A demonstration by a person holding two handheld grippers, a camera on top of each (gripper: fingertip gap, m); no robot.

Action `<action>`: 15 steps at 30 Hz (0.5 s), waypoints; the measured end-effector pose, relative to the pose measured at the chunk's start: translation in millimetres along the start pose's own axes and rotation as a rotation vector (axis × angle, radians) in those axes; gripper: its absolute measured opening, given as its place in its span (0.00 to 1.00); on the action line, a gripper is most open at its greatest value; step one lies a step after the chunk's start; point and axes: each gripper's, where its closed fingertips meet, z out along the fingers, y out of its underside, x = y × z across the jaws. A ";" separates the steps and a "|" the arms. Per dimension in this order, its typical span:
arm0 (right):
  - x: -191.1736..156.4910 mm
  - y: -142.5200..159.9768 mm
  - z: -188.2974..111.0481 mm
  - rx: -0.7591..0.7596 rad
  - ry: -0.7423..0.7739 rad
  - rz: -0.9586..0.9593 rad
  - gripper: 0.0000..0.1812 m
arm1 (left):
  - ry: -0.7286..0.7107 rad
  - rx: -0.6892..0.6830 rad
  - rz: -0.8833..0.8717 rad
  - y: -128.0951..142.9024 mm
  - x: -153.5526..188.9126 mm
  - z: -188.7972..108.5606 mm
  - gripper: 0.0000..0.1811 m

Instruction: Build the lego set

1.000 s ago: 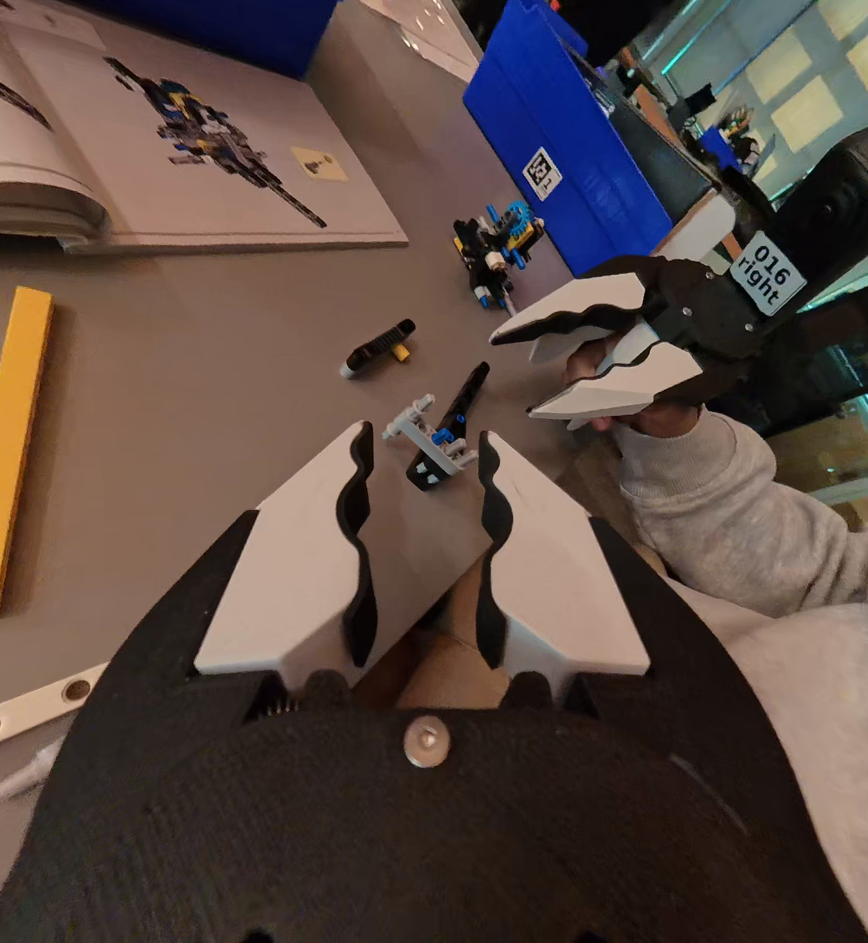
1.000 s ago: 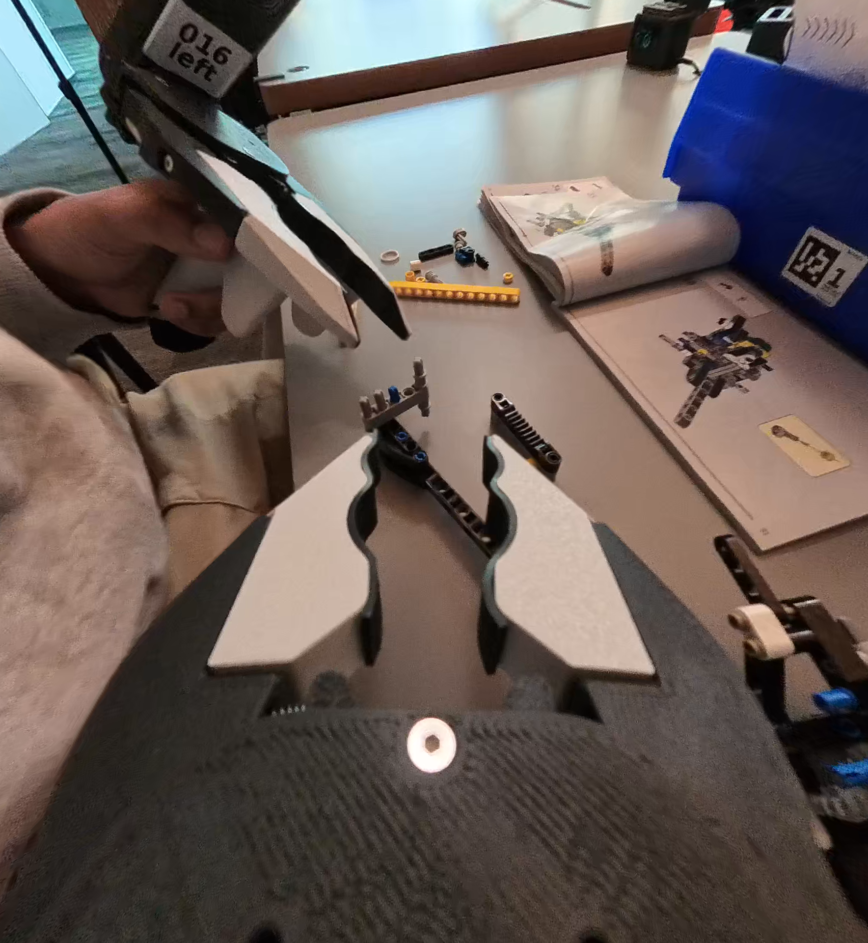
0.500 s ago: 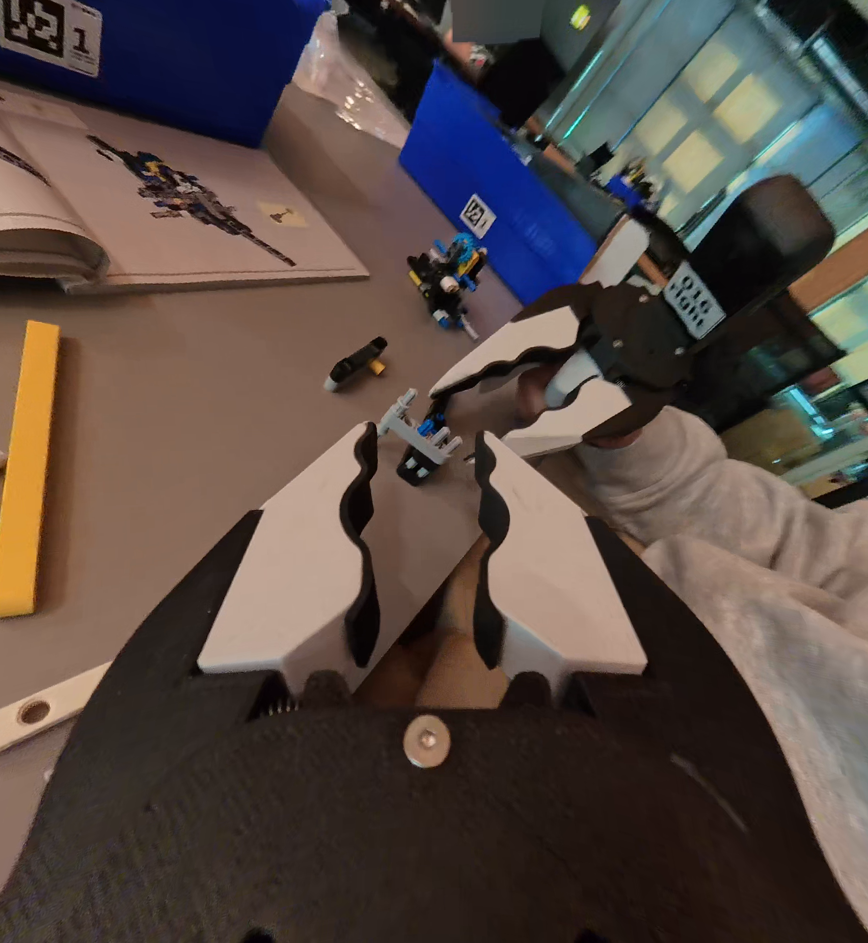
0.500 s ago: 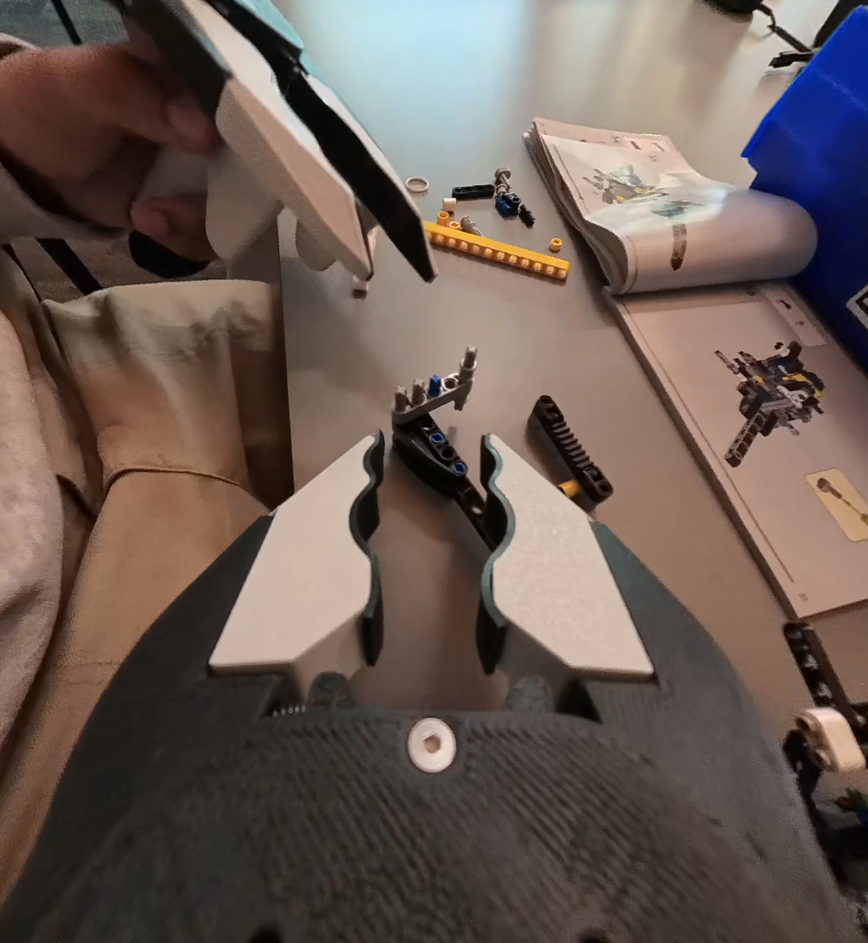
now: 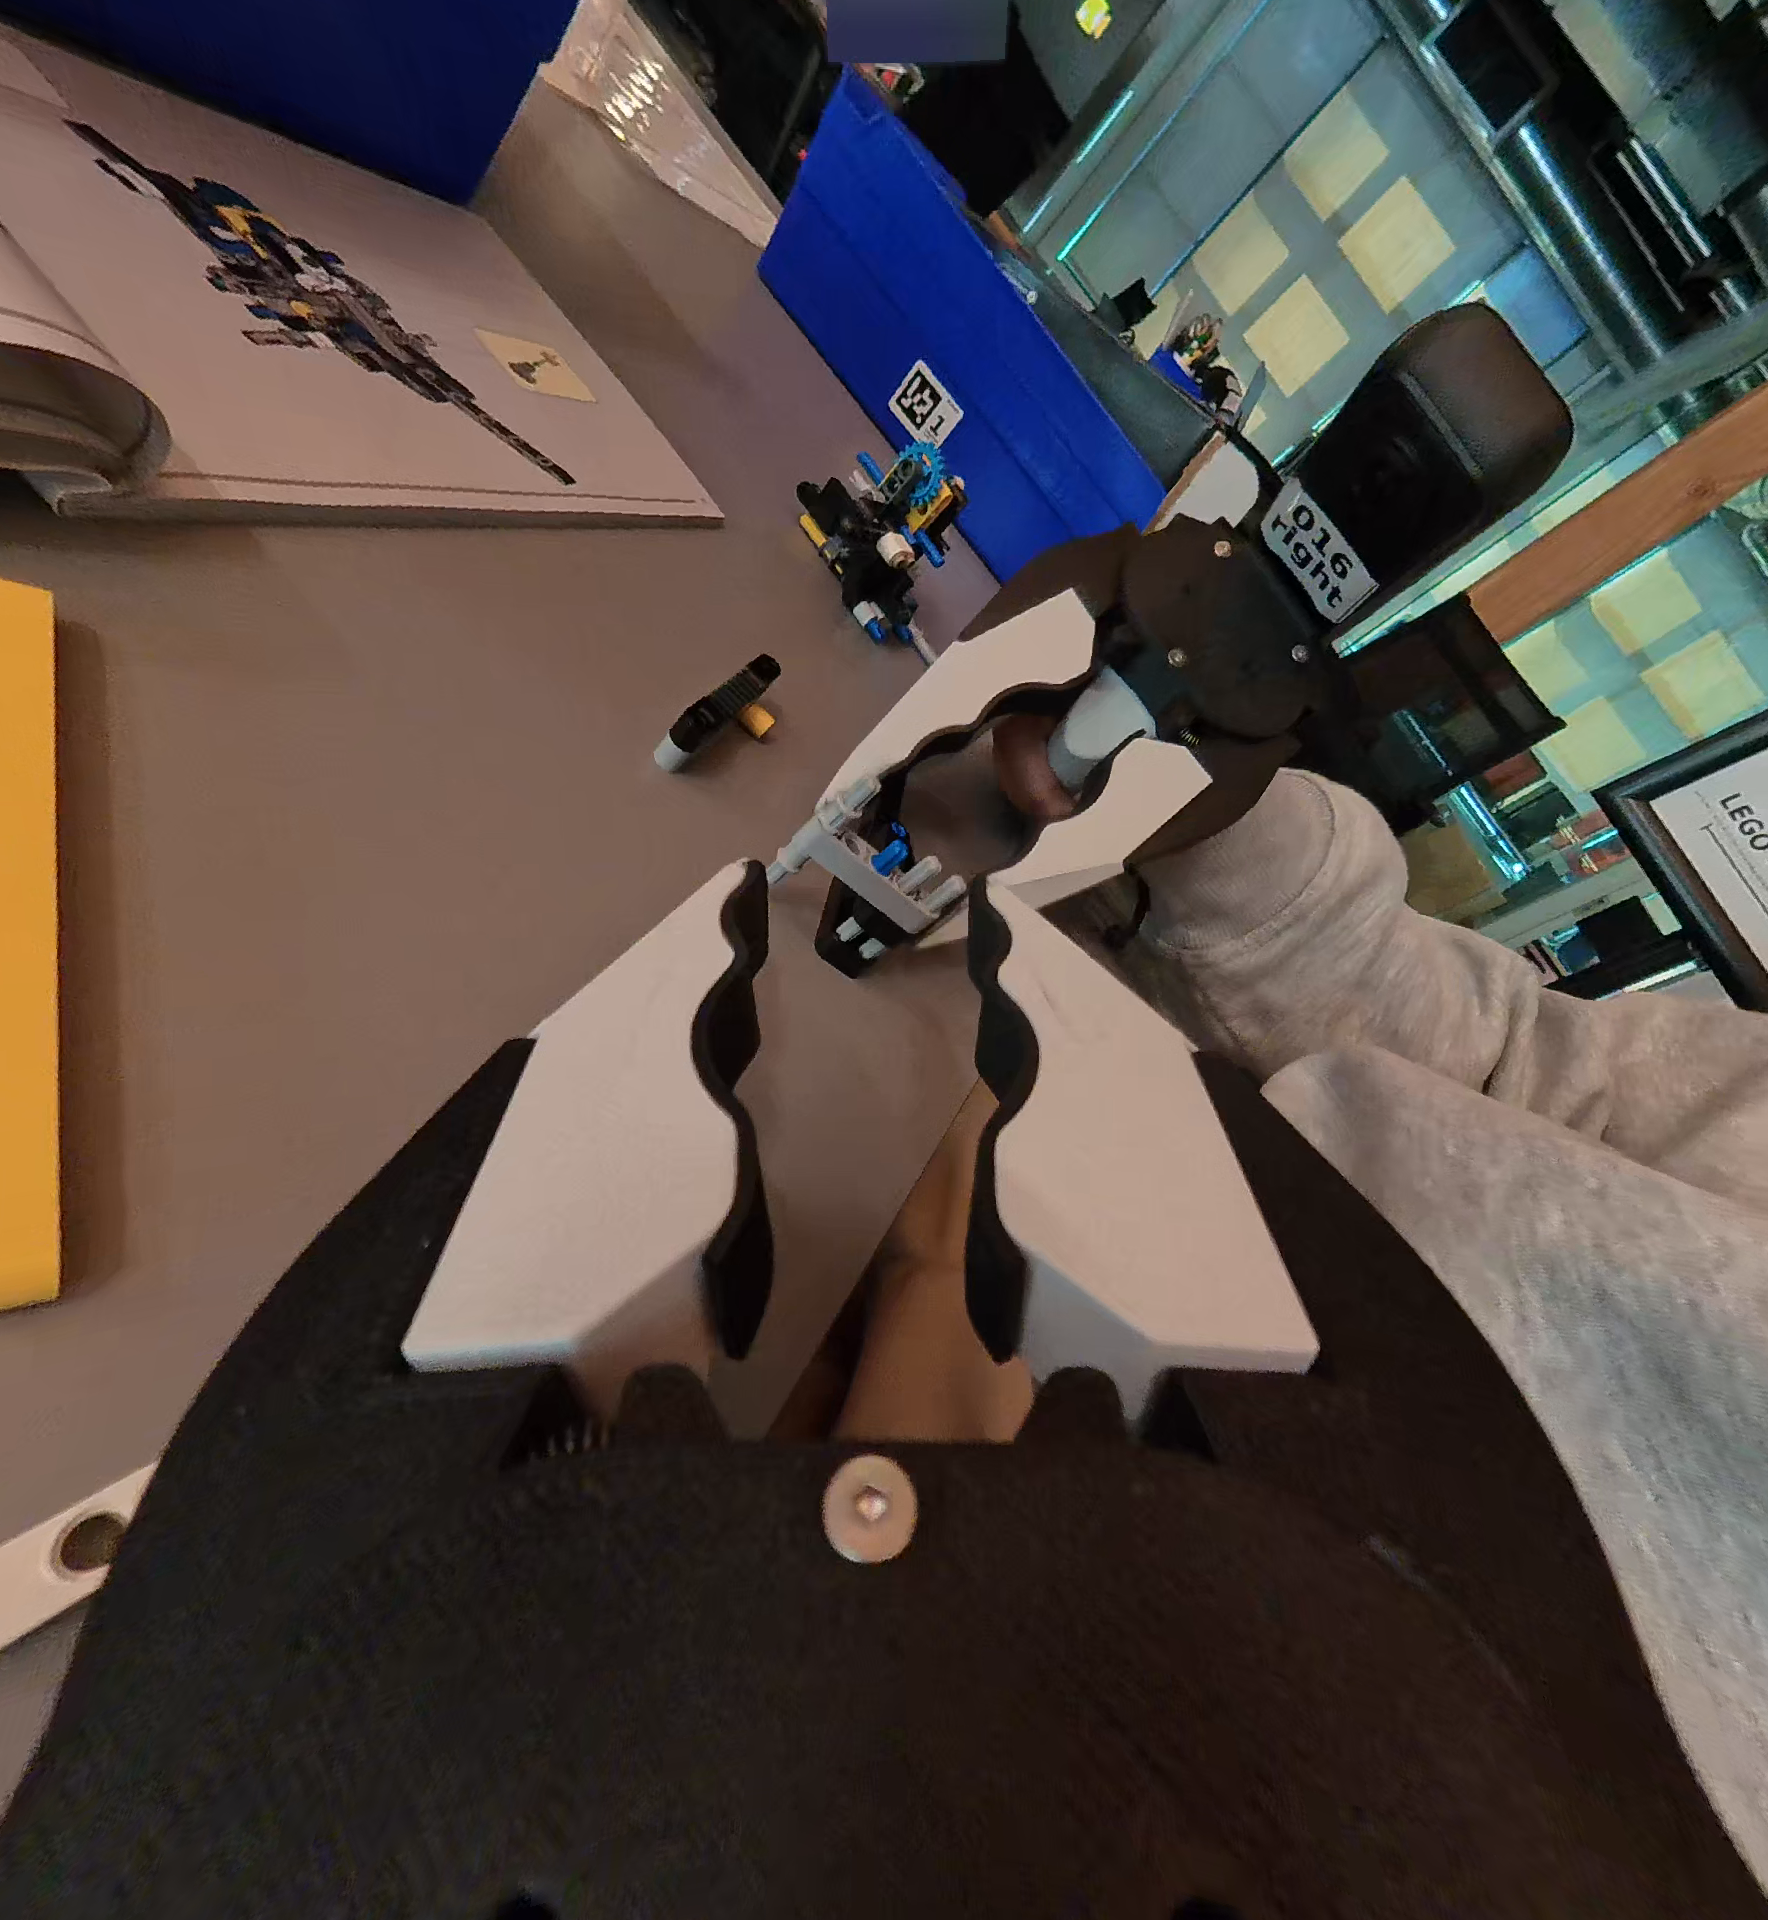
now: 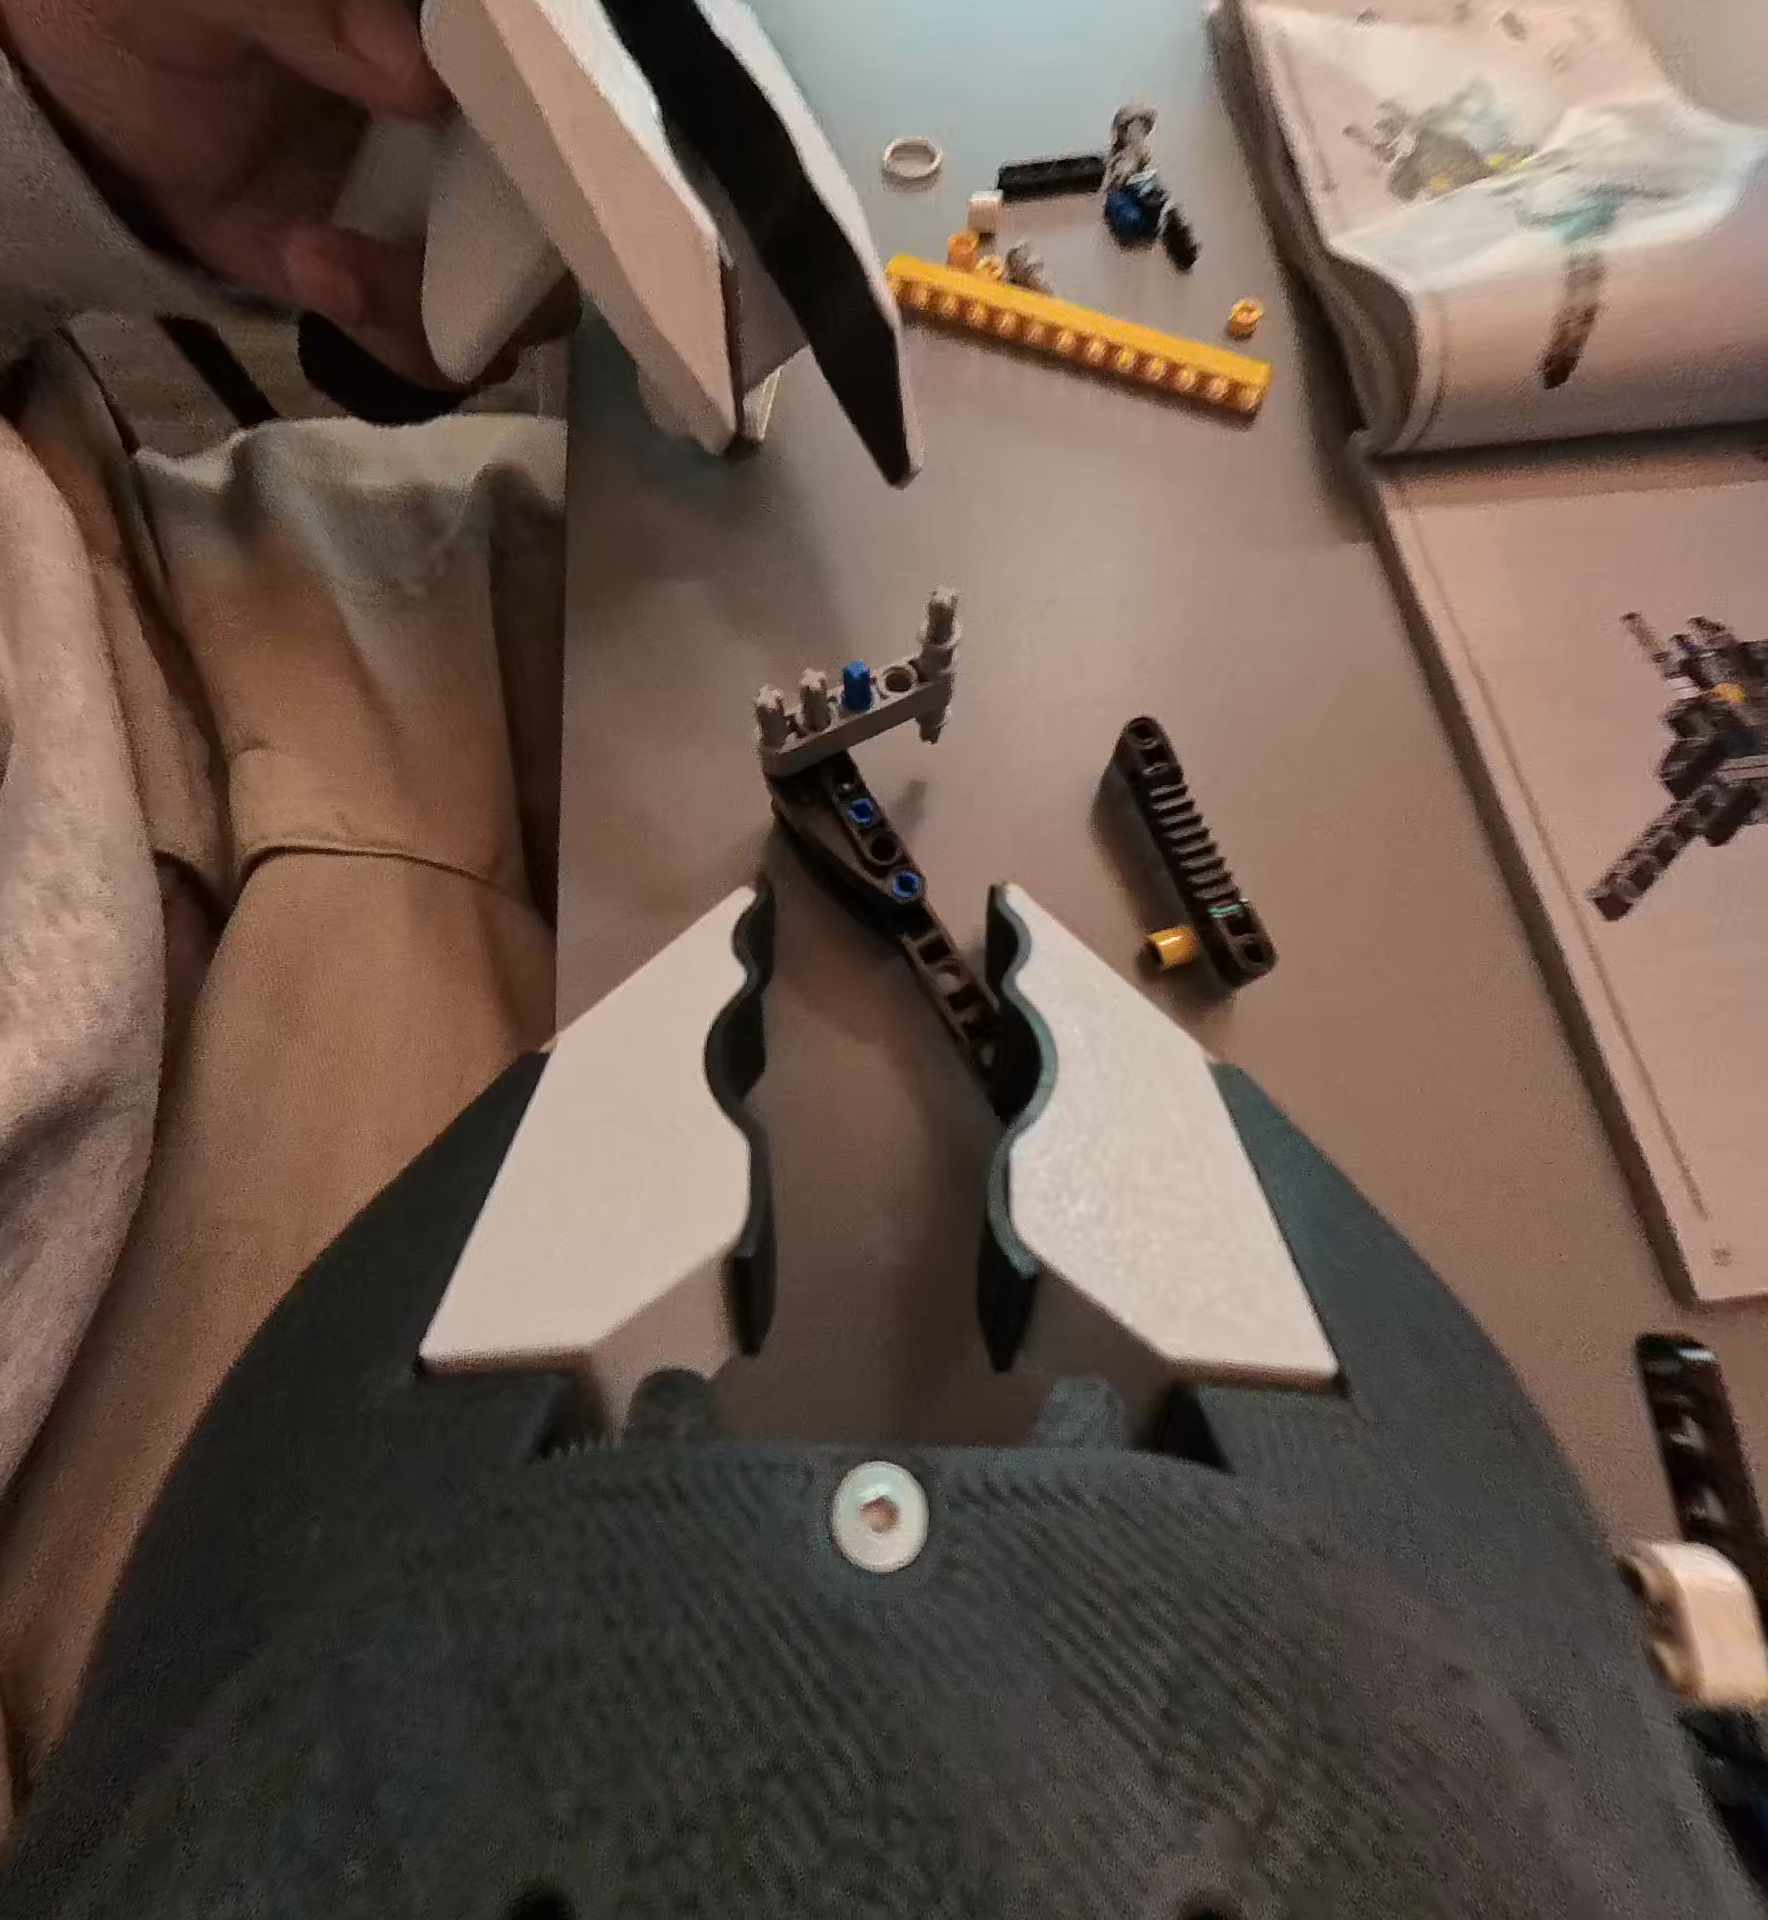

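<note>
A small sub-assembly [image 6: 849,727], a grey beam with grey and blue pins on a long black beam [image 6: 901,894], lies near the table's front edge. It also shows in the left wrist view [image 5: 885,883]. My right gripper [image 6: 878,899] is open, low over the table. The black beam runs between its fingers, close against the right finger [image 6: 1119,1143]. My left gripper [image 5: 864,883] is open and empty, with its tips just short of the sub-assembly's grey beam. Each gripper shows in the other's view: the left gripper [image 6: 807,447] above the sub-assembly, the right gripper [image 5: 901,831] around it.
A black toothed beam with a yellow pin [image 6: 1186,852] lies right of the sub-assembly. A long yellow beam [image 6: 1077,332], small loose parts [image 6: 1119,197] and an open instruction booklet [image 6: 1638,831] lie farther off. A partial build [image 5: 880,540] stands by a blue bin [image 5: 963,343]. The tips of one gripper are about 7 cm away from the tips of the other.
My right gripper has moved forward and down, so the black beam now lies between its fingers. My left gripper has closed in on the grey beam. Both stay open.
</note>
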 end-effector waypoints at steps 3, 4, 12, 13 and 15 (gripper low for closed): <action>-7.3 3.6 5.6 -0.041 -0.019 -0.028 0.19 | -0.006 -0.020 -0.001 4.5 -2.1 2.4 0.20; -9.1 3.5 6.0 -0.048 -0.021 -0.035 0.16 | -0.009 -0.028 -0.002 6.0 -3.1 3.4 0.20; -10.2 -0.6 9.7 -0.039 0.019 -0.053 0.09 | -0.012 -0.032 -0.012 5.3 -6.0 3.2 0.20; -10.3 -0.8 9.9 -0.039 0.024 -0.055 0.09 | -0.011 -0.029 -0.015 4.7 -5.8 2.5 0.20; -9.5 -1.0 9.7 -0.040 0.042 -0.062 0.09 | -0.003 -0.020 -0.021 3.2 -4.5 1.5 0.20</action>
